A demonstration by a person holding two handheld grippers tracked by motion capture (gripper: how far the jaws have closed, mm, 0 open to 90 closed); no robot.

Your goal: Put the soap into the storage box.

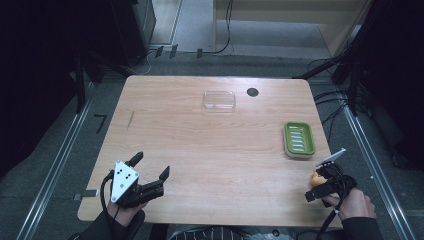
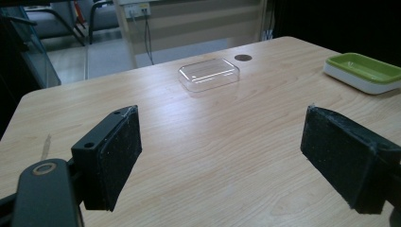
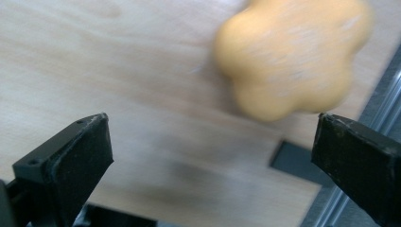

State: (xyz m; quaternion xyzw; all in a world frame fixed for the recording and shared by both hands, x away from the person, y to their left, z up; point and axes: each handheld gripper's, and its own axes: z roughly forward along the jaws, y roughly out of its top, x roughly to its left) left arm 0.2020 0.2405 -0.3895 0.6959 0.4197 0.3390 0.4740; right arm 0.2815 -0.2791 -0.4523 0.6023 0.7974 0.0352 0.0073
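right gripper fingers spread above orange flower-shaped piece; left gripper fingers spread, empty.

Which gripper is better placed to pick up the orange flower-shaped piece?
Right. The right gripper hangs open just short of the orange piece at the table's right edge; the left gripper sits at the opposite corner.

From my seat, the orange lump is blurred and cut off by the top edge; in the high view my right gripper hides most of it.
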